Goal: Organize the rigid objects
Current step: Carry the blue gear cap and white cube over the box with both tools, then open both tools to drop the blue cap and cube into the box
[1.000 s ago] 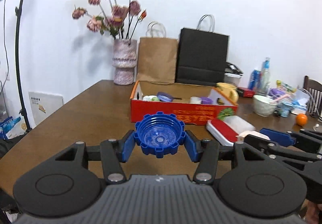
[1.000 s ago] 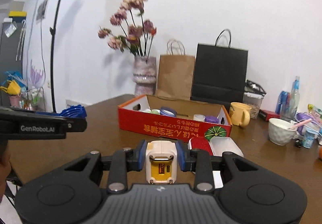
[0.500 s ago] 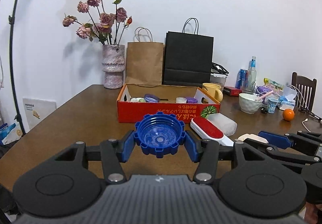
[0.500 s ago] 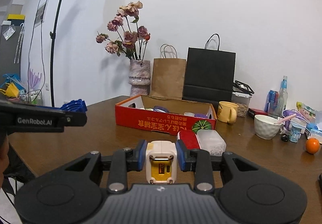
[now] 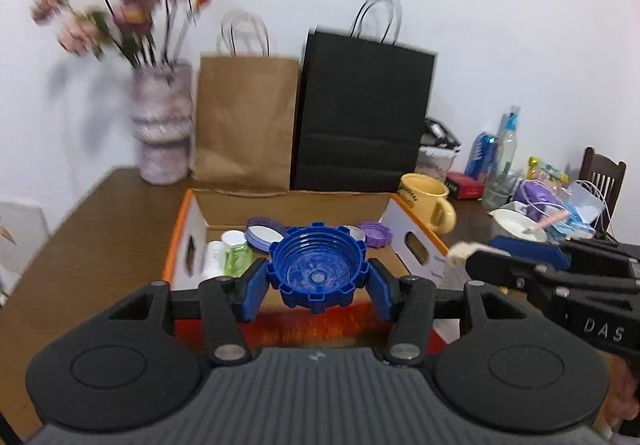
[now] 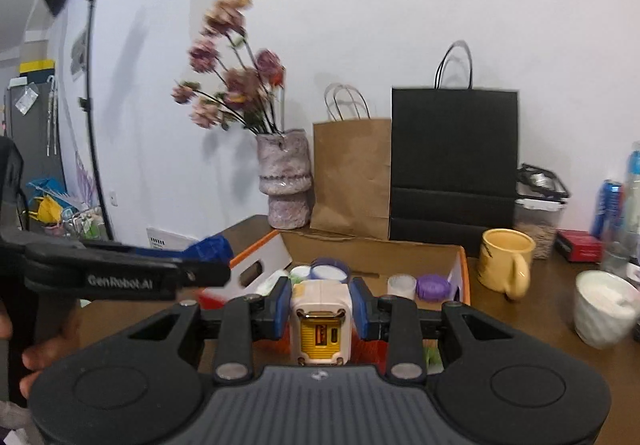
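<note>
Blue notched cap: clamped between the left gripper's pads, held above the red cardboard box | cream-and-yellow device: clamped in the right gripper, at the box's near wall | box contents: purple lids, small bottles | behind: yellow mug, paper bags, vase.

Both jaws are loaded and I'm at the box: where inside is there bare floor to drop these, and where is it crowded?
Inside the cardboard box, bare floor lies along the back wall and on the near right, in front of the purple cap. The left end is crowded: white bottle, green bottle, lavender lid.
</note>
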`<state>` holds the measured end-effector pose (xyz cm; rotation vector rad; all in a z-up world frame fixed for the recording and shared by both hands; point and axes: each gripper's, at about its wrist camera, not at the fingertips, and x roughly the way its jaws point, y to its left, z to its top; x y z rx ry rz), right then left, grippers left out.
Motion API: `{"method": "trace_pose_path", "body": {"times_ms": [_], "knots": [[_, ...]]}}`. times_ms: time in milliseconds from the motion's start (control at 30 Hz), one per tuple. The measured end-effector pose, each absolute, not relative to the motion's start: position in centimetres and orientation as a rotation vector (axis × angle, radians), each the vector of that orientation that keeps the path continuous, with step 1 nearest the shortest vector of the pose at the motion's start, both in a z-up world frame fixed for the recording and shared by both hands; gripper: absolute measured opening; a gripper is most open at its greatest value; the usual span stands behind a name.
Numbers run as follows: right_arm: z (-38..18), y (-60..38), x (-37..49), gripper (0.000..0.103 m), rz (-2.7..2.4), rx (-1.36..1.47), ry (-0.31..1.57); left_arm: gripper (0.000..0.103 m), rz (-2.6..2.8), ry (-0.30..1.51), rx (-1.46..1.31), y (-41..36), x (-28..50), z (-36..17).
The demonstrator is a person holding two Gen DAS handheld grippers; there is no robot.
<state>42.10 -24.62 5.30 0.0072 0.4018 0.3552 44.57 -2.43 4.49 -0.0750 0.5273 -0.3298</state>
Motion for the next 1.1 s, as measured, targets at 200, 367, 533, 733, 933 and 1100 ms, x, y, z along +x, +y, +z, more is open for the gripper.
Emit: {"method": "trace_pose_path", "body": {"times_ms": [200,367,533,733,933,1100], "knots": [[3.9,-24.4,56.7,0.031,0.340,0.081,0.570,0.053,-0.302,0.772,-0.156,-2.2,57.4,1.1],[-0.5,-24.8,65.7,0.031,0.351,0.214,0.723,0.053,-0.261,0.846,-0.083,-2.6,63.7,-2.2],[-4.3,-24.1,70.7,0.031,0.389,0.258,0.822,0.054,-0.282,0.839,0.002,-3.7,65.6,-3.7],[-5.5,-24.8,72.7,0.035,0.371,0.304,0.858,0.059,-0.307,0.876,0.051,-4.5,66.2,-3.8],[-4.1,-25.3,71.8,0.055,0.326,0.240,0.832,0.068,-0.269,0.877,0.048,-4.6,65.8,-3.2],[0.2,-25.5,68.5,0.055,0.320,0.173,0.772,0.071,-0.232,0.842,0.052,-4.1,63.5,-0.2]]}}
